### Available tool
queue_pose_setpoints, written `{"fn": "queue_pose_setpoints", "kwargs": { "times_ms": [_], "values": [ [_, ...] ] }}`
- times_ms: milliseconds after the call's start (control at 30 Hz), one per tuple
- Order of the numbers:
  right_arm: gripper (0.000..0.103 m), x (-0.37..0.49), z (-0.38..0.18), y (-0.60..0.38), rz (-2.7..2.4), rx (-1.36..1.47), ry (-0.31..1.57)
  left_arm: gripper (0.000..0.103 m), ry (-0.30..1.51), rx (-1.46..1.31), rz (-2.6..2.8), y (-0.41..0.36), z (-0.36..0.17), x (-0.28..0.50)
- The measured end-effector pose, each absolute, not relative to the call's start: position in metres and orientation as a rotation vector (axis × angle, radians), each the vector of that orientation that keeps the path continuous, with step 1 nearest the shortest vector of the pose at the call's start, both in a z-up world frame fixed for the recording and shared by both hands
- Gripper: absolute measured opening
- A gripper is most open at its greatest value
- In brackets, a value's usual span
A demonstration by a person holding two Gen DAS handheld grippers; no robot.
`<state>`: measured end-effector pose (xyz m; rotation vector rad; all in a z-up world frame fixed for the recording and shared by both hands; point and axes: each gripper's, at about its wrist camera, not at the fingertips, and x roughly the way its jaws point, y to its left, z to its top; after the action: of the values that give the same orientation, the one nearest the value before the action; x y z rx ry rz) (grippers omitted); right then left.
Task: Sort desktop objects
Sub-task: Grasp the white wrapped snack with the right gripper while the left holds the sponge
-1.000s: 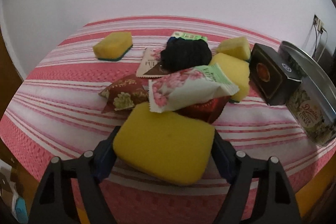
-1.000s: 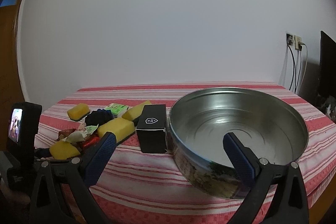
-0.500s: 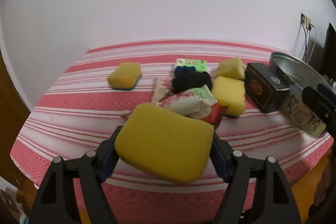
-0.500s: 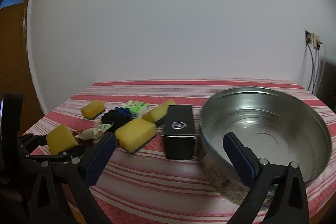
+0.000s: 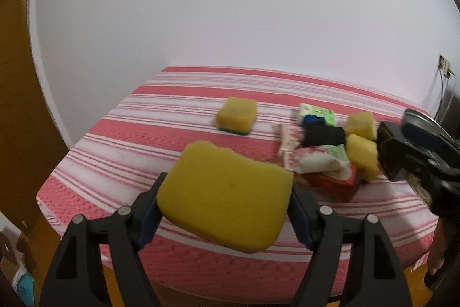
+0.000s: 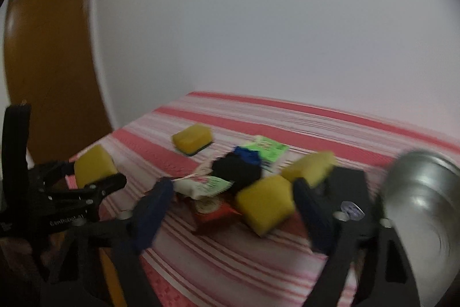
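Note:
My left gripper is shut on a large yellow sponge and holds it above the near left part of the red striped table. The right wrist view shows the same left gripper and its sponge at the far left. My right gripper points at a pile of snack packets, a black cloth and yellow sponges. Its jaws are closing, and the pads touch nothing. The picture is blurred.
Another yellow sponge lies alone at the back of the table. A black box and a round metal tin stand to the right of the pile. A brown door is at the left.
My left gripper has lifted the sponge up and back from the pile. My right gripper has swung left from the tin to face the pile, and its jaws have narrowed.

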<state>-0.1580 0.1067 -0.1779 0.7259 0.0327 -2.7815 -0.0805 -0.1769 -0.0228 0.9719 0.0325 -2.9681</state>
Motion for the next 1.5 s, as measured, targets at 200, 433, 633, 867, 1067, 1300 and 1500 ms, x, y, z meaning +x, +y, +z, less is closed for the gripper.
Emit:
{"fn": "queue_pose_setpoints", "kwargs": {
  "times_ms": [200,433,633,867,1067,1300,1500],
  "values": [
    [0.060,-0.192,-0.194,0.066,-2.593,0.837,0.306,0.076,0.049,0.931,-2.942,-0.196,-0.022,-0.074],
    [0.060,-0.216,-0.223,0.040,-2.528,0.905,0.604,0.076,0.103,0.966,-2.912,-0.212,-0.028,-0.075],
    [0.055,-0.234,-0.240,0.026,-2.456,0.934,0.788,0.076,0.132,0.991,-2.905,-0.215,-0.031,-0.078],
    [0.034,-0.253,-0.243,0.031,-2.375,1.027,0.627,0.076,0.155,1.005,-2.897,-0.218,-0.033,-0.076],
    [0.034,-0.260,-0.233,0.073,-2.421,1.100,0.148,0.076,0.196,1.025,-2.902,-0.221,-0.036,-0.077],
    [0.002,-0.256,-0.227,0.089,-2.432,1.048,-0.057,0.076,0.188,1.041,-2.912,-0.214,-0.037,-0.079],
    [0.002,-0.246,-0.225,0.089,-2.484,1.033,-0.050,0.076,0.179,1.040,-2.914,-0.211,-0.036,-0.078]
  ]
}}
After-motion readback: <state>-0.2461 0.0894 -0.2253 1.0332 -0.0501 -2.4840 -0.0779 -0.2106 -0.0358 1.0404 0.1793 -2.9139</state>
